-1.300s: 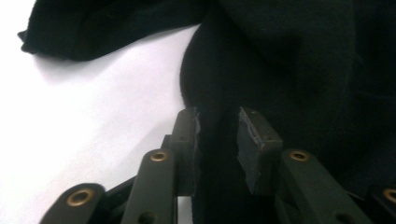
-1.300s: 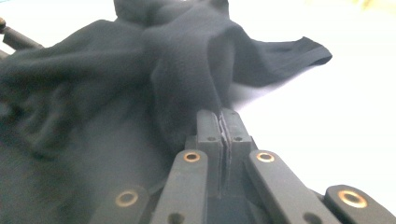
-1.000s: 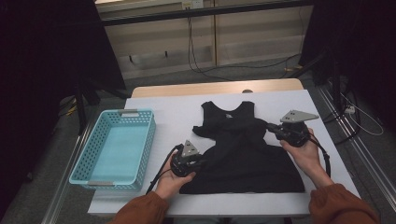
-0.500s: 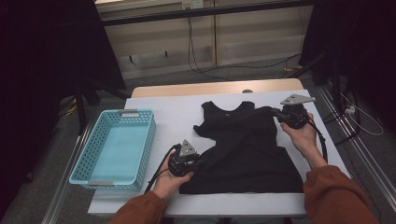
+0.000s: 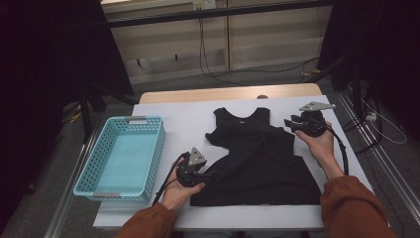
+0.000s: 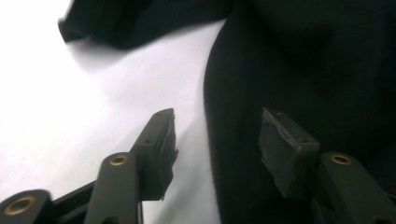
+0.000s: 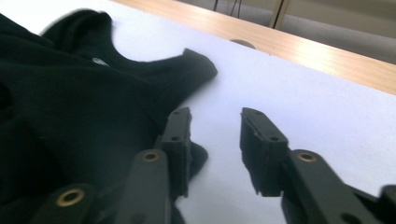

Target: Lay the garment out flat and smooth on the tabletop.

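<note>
A black sleeveless top (image 5: 262, 153) lies flat on the white table (image 5: 188, 124), neck toward the far side. At the top's near left edge my left gripper (image 5: 208, 174) rests low on the table. Its jaws have just been opening; in the left gripper view they (image 6: 217, 135) stand apart astride the cloth's edge (image 6: 303, 60), pads off it. My right gripper (image 5: 288, 124) is at the top's far right, by the shoulder strap. Its jaws have also just been opening, and between them (image 7: 212, 130) lies bare table, with the top (image 7: 70, 93) under the left jaw.
A light blue plastic basket (image 5: 157, 148) with nothing in it stands on the table's left part. A wooden strip (image 5: 228, 94) runs along the table's far edge. Cables trail over the floor beyond, and metal rails (image 5: 381, 148) run along the right side.
The right gripper has moved toward the far side along the top's right edge and opened off the cloth. The left gripper has stayed put and its jaws have spread.
</note>
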Demonstrator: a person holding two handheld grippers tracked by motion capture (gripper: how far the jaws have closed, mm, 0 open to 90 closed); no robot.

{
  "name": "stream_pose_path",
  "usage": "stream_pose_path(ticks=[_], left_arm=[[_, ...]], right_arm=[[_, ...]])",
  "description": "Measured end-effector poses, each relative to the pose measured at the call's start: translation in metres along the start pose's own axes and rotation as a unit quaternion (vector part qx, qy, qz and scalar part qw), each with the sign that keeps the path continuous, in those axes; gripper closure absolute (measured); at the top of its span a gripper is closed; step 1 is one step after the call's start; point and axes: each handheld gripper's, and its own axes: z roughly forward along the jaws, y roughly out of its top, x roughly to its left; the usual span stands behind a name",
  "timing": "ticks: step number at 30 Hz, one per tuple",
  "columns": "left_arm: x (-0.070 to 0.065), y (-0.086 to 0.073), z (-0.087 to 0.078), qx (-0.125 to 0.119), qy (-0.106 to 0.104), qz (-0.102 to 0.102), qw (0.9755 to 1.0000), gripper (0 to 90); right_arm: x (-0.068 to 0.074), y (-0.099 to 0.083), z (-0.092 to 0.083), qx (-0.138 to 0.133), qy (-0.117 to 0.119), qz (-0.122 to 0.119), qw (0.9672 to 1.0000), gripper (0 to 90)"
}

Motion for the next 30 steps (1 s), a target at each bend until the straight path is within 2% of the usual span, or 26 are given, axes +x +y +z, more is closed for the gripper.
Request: stream_pose_path(ticks=[3,6,9,11,13,15,17,18,19,21,24,26,27,29,30], left_arm=[[0.000,0.001,-0.003,-0.011,0.005,0.001,0.9999,38.9],[0.001,0.001,-0.003,-0.010,0.003,-0.008,0.9999,33.1],[0.002,0.000,-0.003,-0.009,0.015,-0.022,0.9996,20.4],[0.003,0.000,-0.006,-0.011,0.016,-0.025,0.9995,18.2],[0.004,0.000,-0.011,-0.015,0.016,-0.031,0.9993,18.2],[0.004,-0.001,-0.015,-0.022,0.021,-0.033,0.9990,18.2],[0.004,-0.001,-0.019,-0.018,0.024,-0.034,0.9990,18.2],[0.004,-0.001,-0.019,-0.018,0.024,-0.034,0.9990,18.1],[0.003,-0.002,-0.024,-0.021,0.013,-0.040,0.9989,18.0],[0.000,-0.003,-0.031,-0.029,0.019,-0.040,0.9986,18.5],[-0.004,-0.008,-0.038,-0.027,0.014,-0.031,0.9991,21.4],[-0.003,-0.011,-0.037,-0.015,0.016,-0.027,0.9994,22.2],[-0.003,-0.011,-0.035,-0.011,0.012,-0.027,0.9995,25.1],[-0.002,-0.009,-0.032,-0.006,0.007,-0.022,0.9997,32.1],[-0.001,-0.008,-0.029,0.001,0.001,-0.020,0.9998,37.8]], right_arm=[[0.005,0.001,-0.010,-0.011,0.023,0.000,0.9997,56.7],[0.014,-0.002,-0.020,-0.005,0.046,-0.008,0.9989,50.4],[0.024,-0.007,-0.029,0.001,0.063,-0.013,0.9979,45.1],[0.030,-0.011,-0.036,0.003,0.069,-0.022,0.9974,43.6],[0.035,-0.014,-0.043,0.000,0.079,-0.026,0.9965,43.3],[0.040,-0.018,-0.051,-0.003,0.091,-0.032,0.9953,48.7],[0.046,-0.022,-0.059,-0.007,0.112,-0.038,0.9929,51.7],[0.046,-0.022,-0.059,-0.007,0.112,-0.038,0.9929,51.7],[0.052,-0.027,-0.066,-0.007,0.123,-0.041,0.9915,54.6],[0.059,-0.032,-0.072,-0.002,0.132,-0.048,0.9900,57.6],[0.070,-0.042,-0.080,0.015,0.146,-0.063,0.9871,62.2],[0.076,-0.051,-0.084,0.028,0.149,-0.071,0.9858,65.8],[0.079,-0.055,-0.086,0.035,0.153,-0.071,0.9851,67.8],[0.084,-0.062,-0.086,0.048,0.136,-0.082,0.9861,70.6],[0.086,-0.065,-0.084,0.055,0.136,-0.085,0.9855,71.7]])
